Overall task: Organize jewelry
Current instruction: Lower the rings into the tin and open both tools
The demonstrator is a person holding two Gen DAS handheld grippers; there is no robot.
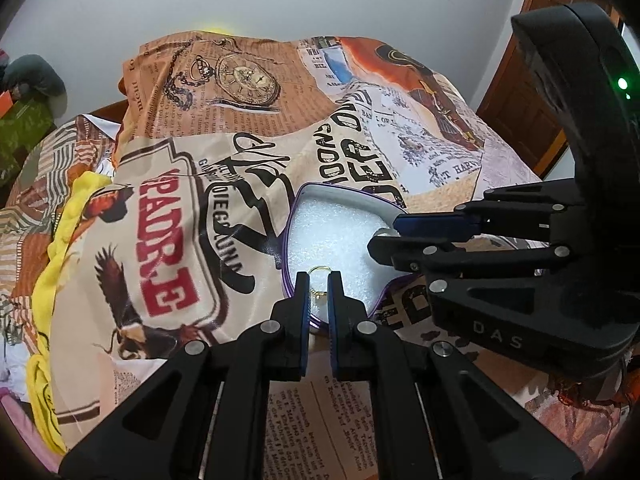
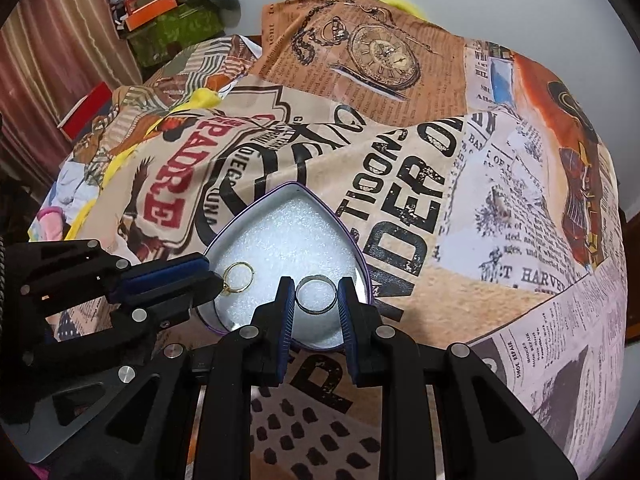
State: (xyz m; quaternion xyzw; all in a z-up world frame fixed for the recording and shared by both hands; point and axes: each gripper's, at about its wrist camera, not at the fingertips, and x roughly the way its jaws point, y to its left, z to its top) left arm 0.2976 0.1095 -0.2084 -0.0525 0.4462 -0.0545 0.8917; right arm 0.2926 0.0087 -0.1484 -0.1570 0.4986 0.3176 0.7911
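A heart-shaped purple box (image 2: 362, 258) with white foam inside lies open on the printed cloth; it also shows in the left wrist view (image 1: 286, 240). My left gripper (image 1: 319, 280) is shut on a thin gold ring (image 1: 319, 269) over the foam; from the right wrist view that gold ring (image 2: 238, 276) sticks out of the left gripper (image 2: 218, 280). My right gripper (image 2: 316, 292) is shut on a wide silver ring (image 2: 316, 294) just above the foam. In the left wrist view the right gripper (image 1: 384, 236) reaches in from the right.
A printed newspaper-style cloth (image 2: 440, 200) covers the bed. Yellow fabric (image 1: 60, 248) lies bunched at the left. An orange and a green box (image 2: 168, 16) stand at the far left by a curtain. A wooden door (image 1: 532, 112) is at the right.
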